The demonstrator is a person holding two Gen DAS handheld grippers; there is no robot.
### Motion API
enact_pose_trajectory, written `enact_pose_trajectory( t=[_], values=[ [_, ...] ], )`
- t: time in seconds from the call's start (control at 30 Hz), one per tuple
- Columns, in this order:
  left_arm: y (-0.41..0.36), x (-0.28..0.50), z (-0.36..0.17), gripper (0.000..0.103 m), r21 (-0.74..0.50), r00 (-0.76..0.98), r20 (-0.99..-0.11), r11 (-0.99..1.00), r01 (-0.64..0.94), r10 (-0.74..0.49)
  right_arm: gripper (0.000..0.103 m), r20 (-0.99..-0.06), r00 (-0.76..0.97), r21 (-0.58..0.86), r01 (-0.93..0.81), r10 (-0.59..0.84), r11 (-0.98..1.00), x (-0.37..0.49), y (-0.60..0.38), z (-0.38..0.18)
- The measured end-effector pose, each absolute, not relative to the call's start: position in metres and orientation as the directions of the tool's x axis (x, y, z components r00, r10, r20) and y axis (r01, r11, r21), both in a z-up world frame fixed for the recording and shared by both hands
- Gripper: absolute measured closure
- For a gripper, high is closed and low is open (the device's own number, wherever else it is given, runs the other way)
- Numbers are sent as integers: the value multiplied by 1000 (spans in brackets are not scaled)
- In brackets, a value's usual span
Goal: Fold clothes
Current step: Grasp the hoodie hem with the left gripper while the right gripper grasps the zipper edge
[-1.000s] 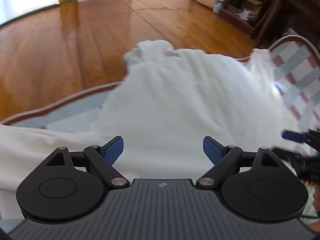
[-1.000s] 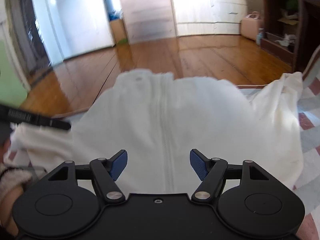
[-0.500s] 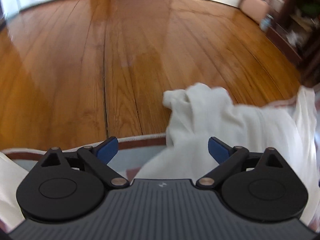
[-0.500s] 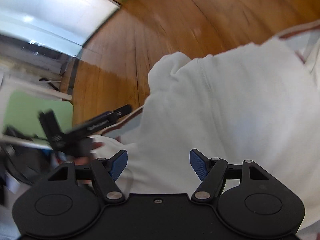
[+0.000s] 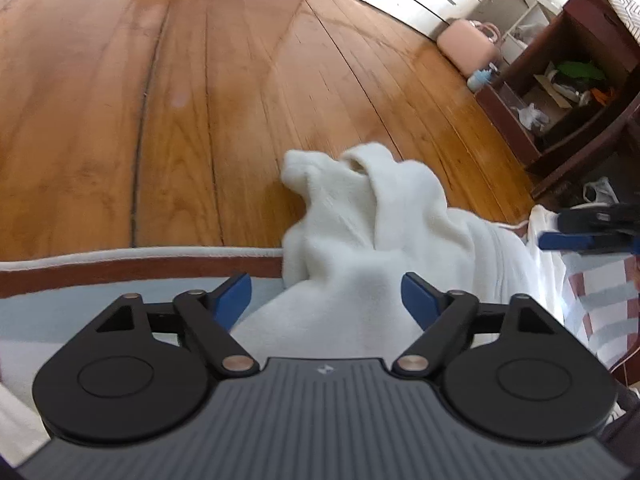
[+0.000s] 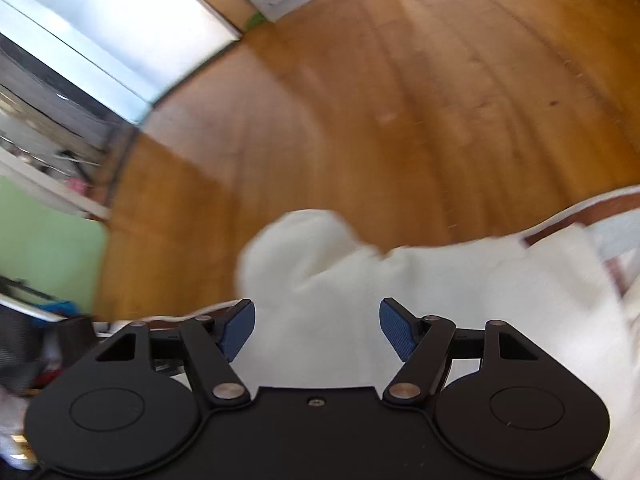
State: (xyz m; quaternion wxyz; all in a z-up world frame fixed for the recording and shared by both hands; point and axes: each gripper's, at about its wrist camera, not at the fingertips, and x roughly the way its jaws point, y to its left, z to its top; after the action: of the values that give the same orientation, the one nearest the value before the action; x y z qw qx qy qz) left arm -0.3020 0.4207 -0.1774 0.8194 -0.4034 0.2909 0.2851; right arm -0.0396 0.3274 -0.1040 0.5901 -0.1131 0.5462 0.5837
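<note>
Two grippers are being held spread wide over a white garment (image 5: 360, 280), and nothing is being gripped by either. In the left wrist view, the left gripper (image 5: 326, 300) is being held with its blue pads (image 5: 234, 298) far apart; the white fabric is showing in the gap between them, but whether the pads are touching it cannot be told. In the right wrist view, the right gripper (image 6: 317, 328) is likewise being held wide open, its pads (image 6: 396, 328) standing clear on either side of the blurred white cloth (image 6: 400, 300).

Under the garment, a blue and white covering with a red-brown border (image 5: 120, 276) is being shown, with checks of red and grey at the right side (image 5: 592, 300). The garment is being draped across this covering, and a bunched end of it (image 5: 360, 184) is hanging out past the bordered edge, above the wooden floor (image 5: 200, 100).

At the right edge of the left wrist view, the right gripper's blue-tipped fingers (image 5: 568, 240) are being seen just beside the garment's far side.

Farther off, a pink case (image 5: 468, 46) and a dark wooden shelf unit (image 5: 560, 92) are being shown beyond the floor.
</note>
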Motion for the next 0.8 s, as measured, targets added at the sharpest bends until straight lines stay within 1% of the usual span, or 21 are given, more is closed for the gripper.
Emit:
enact_pose_trajectory(
  t=[0.03, 0.07, 0.1, 0.17, 0.33, 0.43, 0.5, 0.53, 0.57, 0.6, 0.63, 0.7, 0.8],
  values=[
    [422, -298, -181, 38, -502, 669, -709, 507, -701, 223, 29, -798, -248, 466, -832, 549, 302, -39, 334, -108],
    [424, -295, -183, 44, -510, 671, -711, 501, -699, 212, 29, -817, -217, 428, -849, 535, 309, -38, 341, -110],
    [425, -294, -185, 48, -522, 675, -710, 495, -695, 199, 29, -829, -195, 402, -859, 524, 316, -36, 348, -113],
    [425, -291, -191, 52, -542, 682, -710, 483, -688, 175, 29, -844, -176, 376, -868, 507, 324, -32, 364, -120],
    [425, -290, -197, 58, -578, 703, -699, 475, -664, 131, 29, -868, -185, 365, -867, 460, 339, -26, 399, -148],
    [423, -291, -193, 61, -556, 698, -704, 510, -657, 130, 29, -890, -203, 359, -864, 408, 353, -32, 408, -174],
    [423, -293, -190, 63, -557, 702, -700, 517, -649, 127, 31, -893, -181, 342, -868, 412, 360, -40, 402, -180],
    [422, -293, -189, 64, -557, 703, -699, 520, -648, 129, 35, -893, -165, 326, -879, 420, 348, -46, 399, -180],
    [421, -293, -188, 66, -552, 702, -700, 524, -648, 131, 49, -895, -137, 289, -903, 424, 317, -53, 395, -177],
    [420, -292, -187, 66, -545, 700, -702, 532, -648, 133, 66, -896, -110, 250, -925, 430, 285, -61, 391, -175],
    [419, -291, -187, 67, -538, 697, -704, 540, -647, 134, 72, -895, -85, 217, -941, 439, 260, -68, 386, -173],
    [413, -289, -184, 69, -527, 694, -712, 568, -632, 113, 80, -881, -51, 185, -952, 469, 244, -78, 369, -166],
    [402, -285, -179, 69, -524, 694, -718, 607, -597, 62, 86, -855, -65, 221, -943, 514, 249, -85, 342, -156]
  ],
)
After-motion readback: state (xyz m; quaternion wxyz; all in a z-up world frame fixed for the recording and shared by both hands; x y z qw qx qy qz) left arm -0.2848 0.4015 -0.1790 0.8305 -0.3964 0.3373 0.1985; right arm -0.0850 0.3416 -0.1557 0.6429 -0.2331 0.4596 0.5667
